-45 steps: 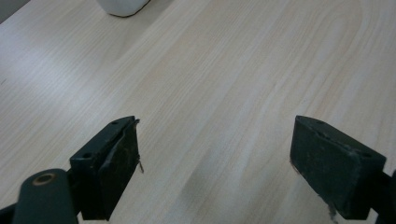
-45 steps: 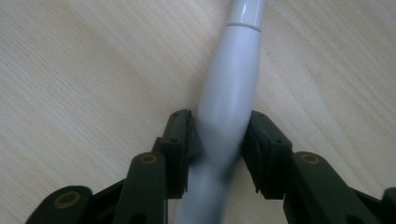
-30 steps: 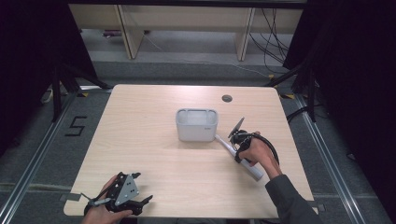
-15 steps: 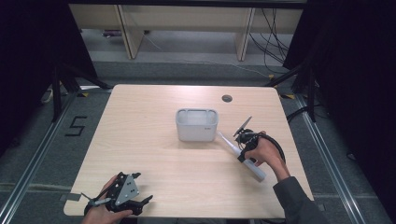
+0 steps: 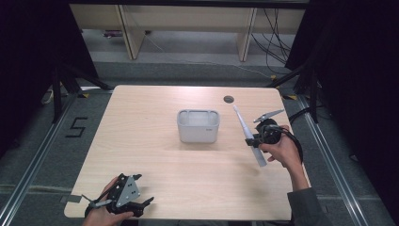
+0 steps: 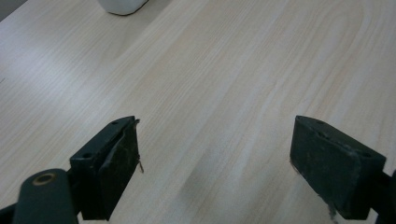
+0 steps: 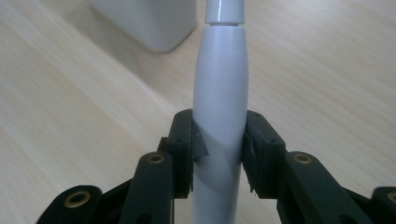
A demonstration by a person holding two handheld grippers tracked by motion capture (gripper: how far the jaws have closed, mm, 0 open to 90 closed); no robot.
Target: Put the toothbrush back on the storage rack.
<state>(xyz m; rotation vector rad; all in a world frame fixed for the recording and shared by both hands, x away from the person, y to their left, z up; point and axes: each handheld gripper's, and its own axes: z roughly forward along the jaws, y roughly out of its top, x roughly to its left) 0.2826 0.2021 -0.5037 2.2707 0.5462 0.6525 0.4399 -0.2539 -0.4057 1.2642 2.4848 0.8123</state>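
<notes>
White wand (image 7: pixel 219 88) is clamped in the right gripper (image 7: pixel 218 154); left gripper (image 6: pixel 215 163) gapes empty.

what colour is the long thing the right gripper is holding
Pale grey-white handle, clearest in the right gripper view.

Tongs (image 7: pixel 218 154) around white handle (image 7: pixel 219 93)

"5" on floor (image 5: pixel 76 127)
</notes>
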